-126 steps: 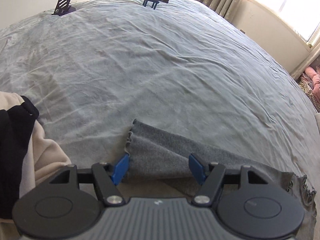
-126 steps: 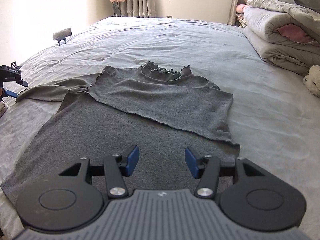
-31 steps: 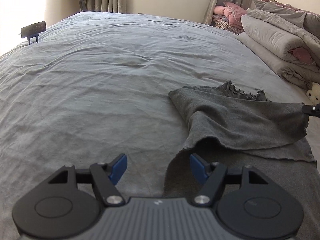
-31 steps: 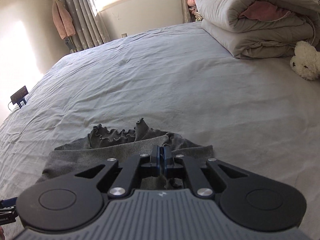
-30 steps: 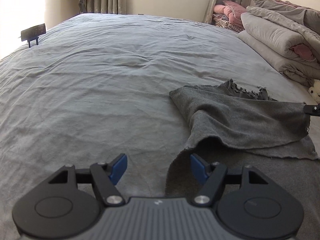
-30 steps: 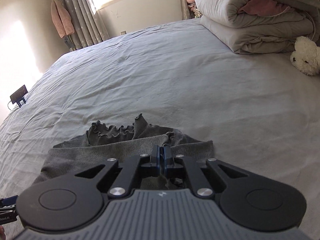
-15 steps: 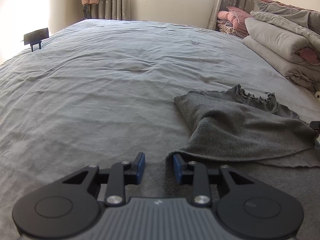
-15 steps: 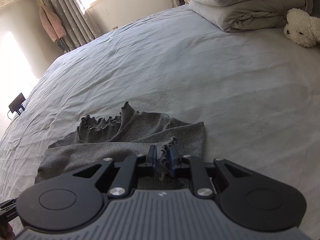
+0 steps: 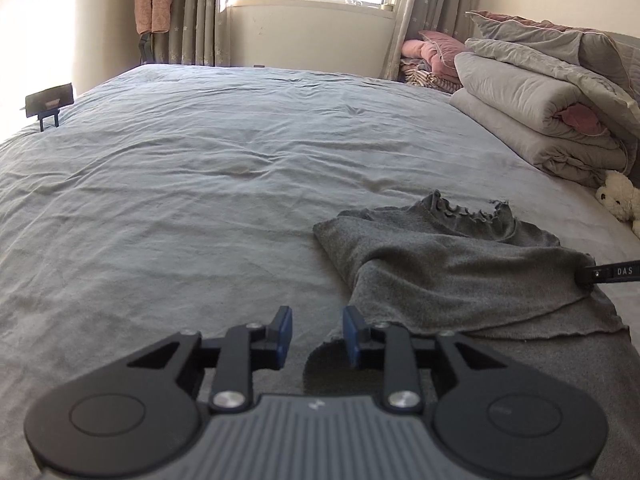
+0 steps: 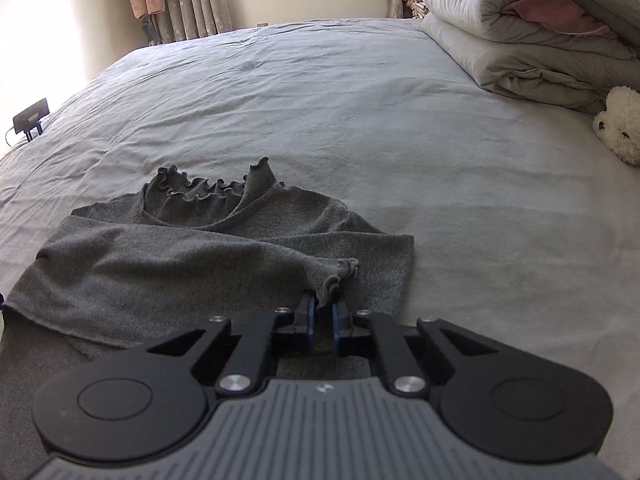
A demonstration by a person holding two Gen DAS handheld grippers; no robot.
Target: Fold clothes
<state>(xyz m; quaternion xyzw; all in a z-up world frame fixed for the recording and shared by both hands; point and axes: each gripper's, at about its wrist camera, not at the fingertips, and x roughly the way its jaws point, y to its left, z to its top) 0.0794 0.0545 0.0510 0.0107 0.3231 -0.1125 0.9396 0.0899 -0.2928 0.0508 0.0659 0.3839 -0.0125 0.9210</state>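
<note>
A dark grey sweater (image 9: 460, 272) with a frilled collar (image 10: 200, 192) lies on the bed, one sleeve folded across its body. My left gripper (image 9: 318, 328) hovers low at the sweater's left edge. Its jaws are opening with only the sheet between them, and the fabric's edge lies beside the right finger. My right gripper (image 10: 322, 314) is at the far side of the sweater, its jaws closing on the ruffled sleeve cuff (image 10: 336, 276), which is pinched at the tips. One of the right gripper's fingers (image 9: 608, 273) shows at the left wrist view's right edge, against the sleeve end.
The grey bed sheet (image 9: 200, 184) stretches wide to the left and ahead. Folded duvets (image 10: 520, 20) are stacked at the right, with a white plush toy (image 10: 618, 128) below them. A small black device on a stand (image 9: 48, 100) sits at the bed's far left edge.
The left jaws went from wide to nearly shut, then parted halfway. The right jaws loosened briefly on the cuff and have narrowed on it again; the right gripper sank slightly and rolled.
</note>
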